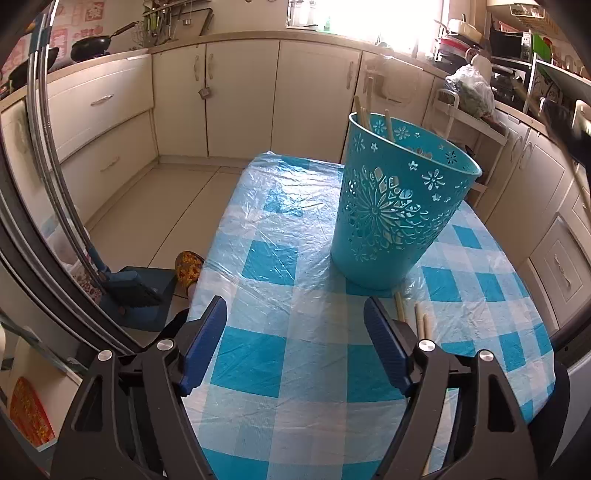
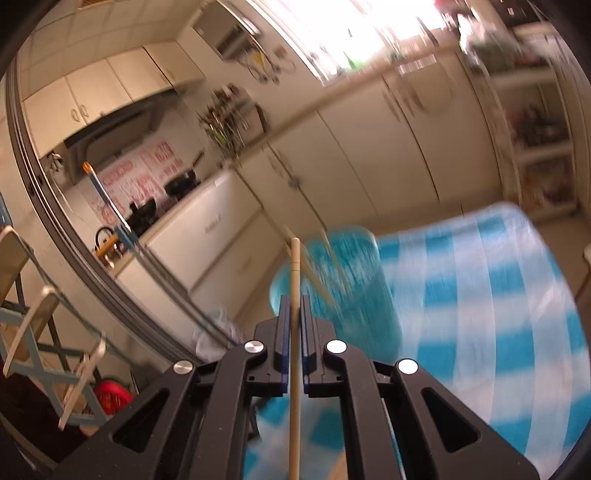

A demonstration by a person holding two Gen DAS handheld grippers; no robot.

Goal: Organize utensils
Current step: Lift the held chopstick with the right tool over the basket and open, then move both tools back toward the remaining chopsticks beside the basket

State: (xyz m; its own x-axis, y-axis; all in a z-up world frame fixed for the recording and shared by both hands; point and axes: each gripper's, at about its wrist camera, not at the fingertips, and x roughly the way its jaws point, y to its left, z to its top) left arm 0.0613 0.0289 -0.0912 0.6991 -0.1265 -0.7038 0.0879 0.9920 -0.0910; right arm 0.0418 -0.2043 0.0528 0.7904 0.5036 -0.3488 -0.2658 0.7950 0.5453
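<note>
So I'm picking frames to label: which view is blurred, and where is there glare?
Right wrist view: basket and tablecloth smeared by motion, only the claw and chopstick sharp. Left wrist view: sharp; window blown out in both.

Right gripper (image 2: 294, 301): jaws pressing together on one pale wooden chopstick (image 2: 294, 332), which is running lengthwise between the pads, its tip sticking out beyond the fingertips. Turquoise basket (image 2: 354, 288): blurring just ahead of the jaws, sticks leaning inside. Blue-and-white checked tablecloth (image 2: 498, 295): spreading beneath and right of them.
</note>
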